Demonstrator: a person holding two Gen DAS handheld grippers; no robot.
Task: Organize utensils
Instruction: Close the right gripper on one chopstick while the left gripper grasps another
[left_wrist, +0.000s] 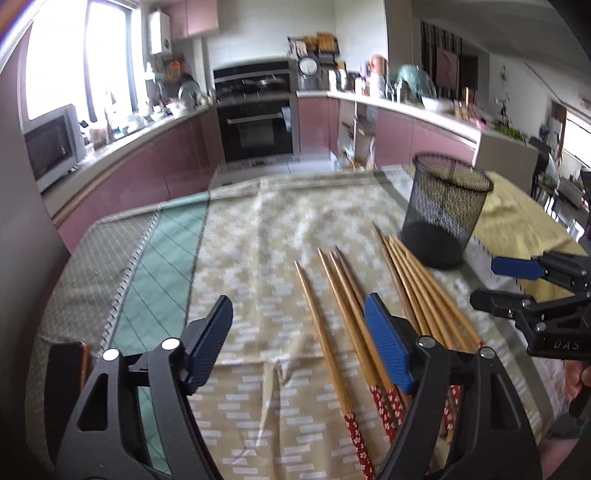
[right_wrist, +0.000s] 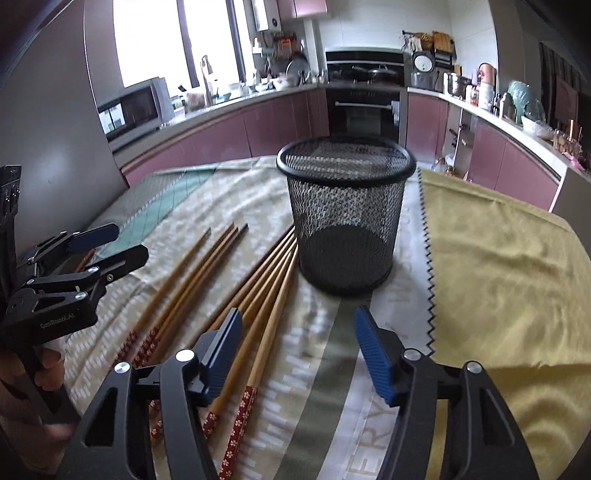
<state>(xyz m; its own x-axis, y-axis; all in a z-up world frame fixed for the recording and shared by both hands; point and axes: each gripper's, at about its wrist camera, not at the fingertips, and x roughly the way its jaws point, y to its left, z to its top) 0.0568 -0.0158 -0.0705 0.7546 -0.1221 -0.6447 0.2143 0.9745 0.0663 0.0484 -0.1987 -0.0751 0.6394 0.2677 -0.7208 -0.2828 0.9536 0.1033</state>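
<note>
The wooden chopsticks (left_wrist: 354, 314) (right_wrist: 258, 288) lie flat on the patterned tablecloth (left_wrist: 251, 236) (right_wrist: 325, 369), tapered tips pointing toward the kitchen, their red flower-printed handles nearest the cameras. They fall into loose groups: one lying alone on the left, a cluster of three beside it, and a fan of about five on the right; motion blur makes the exact count uncertain. The tips of the right-hand fan reach almost to the base of the black mesh cup (left_wrist: 445, 210) (right_wrist: 345, 214), which stands upright on the cloth just beyond them. A yellow cloth (left_wrist: 517, 218) (right_wrist: 498, 280) with a zigzag edge covers the table to the right of the cup.

The left gripper (left_wrist: 299, 343) (right_wrist: 107, 243) hovers over the chopsticks with its blue-padded jaws spread wide and nothing between them; its right finger (left_wrist: 388, 343) hides part of the three-stick cluster. The right gripper (right_wrist: 299, 354) (left_wrist: 502, 280) is likewise spread and holds nothing, its left finger (right_wrist: 219, 354) lying over the fan.

The left gripper's body reads "GenRobot.AI" in the right wrist view; the right gripper shows "DAS". Partial letters "ERY" are printed on the tablecloth. Behind stand pink cabinets, an oven (left_wrist: 255, 122) (right_wrist: 364, 107) and a microwave (left_wrist: 51, 144) (right_wrist: 133, 110)
</note>
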